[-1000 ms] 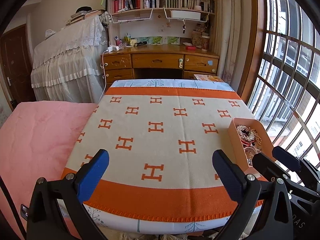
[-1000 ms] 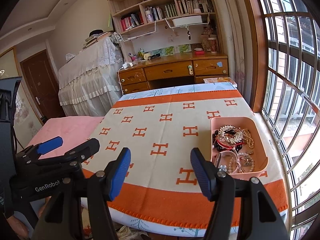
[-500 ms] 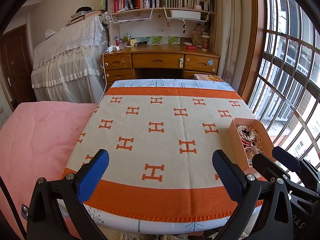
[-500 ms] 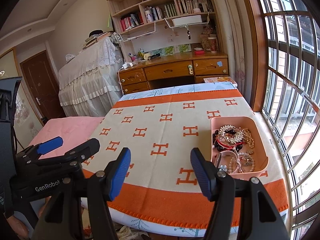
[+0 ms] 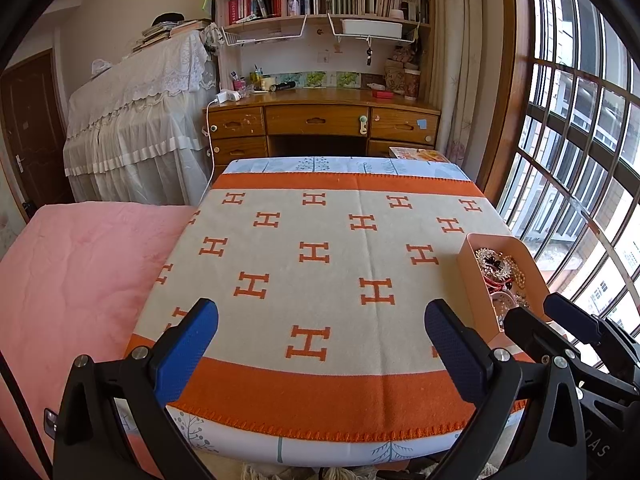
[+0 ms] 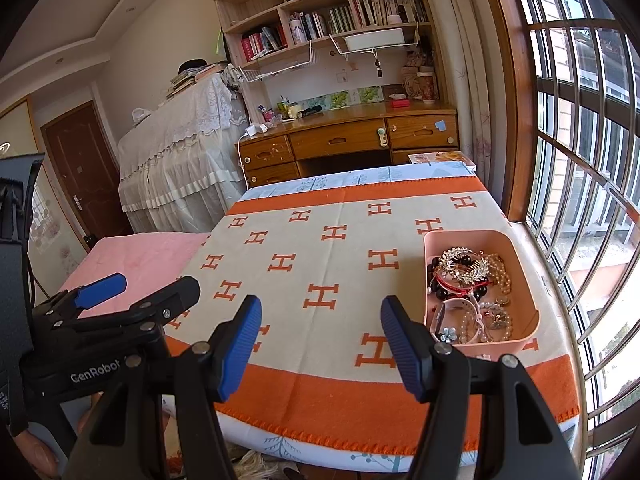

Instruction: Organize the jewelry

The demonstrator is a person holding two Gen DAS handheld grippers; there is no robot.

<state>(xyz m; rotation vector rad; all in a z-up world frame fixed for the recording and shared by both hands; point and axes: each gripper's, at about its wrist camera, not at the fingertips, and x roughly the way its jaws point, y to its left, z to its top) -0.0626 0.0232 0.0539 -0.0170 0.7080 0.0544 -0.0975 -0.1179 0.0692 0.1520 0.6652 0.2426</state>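
A pink bed (image 5: 76, 280) lies against the left edge of the counter (image 5: 320, 184), which is covered by a blanket (image 5: 320, 280) patterned with orange H marks and orange bands along its near and far edges. The left gripper (image 5: 322, 336) hangs over the near edge of the counter, toward the left corner, its blue-padded fingers (image 5: 188, 344) spread wide with nothing between them. Beside it to the right, the right gripper (image 6: 320, 344) hangs over the middle of the near edge, its fingers (image 6: 404, 348) likewise wide apart and holding nothing. Just right of that gripper, a pink tray (image 6: 524, 280) sits on the blanket near the right edge, toward the near right corner. Inside it lies a tangle of jewelry (image 6: 464, 270): a silver leaf-shaped comb on top, dark and pearl bead strings, a pale watch strap and small flower pieces. Past the far edge stands a wooden desk (image 5: 320, 116) with bookshelves above it.
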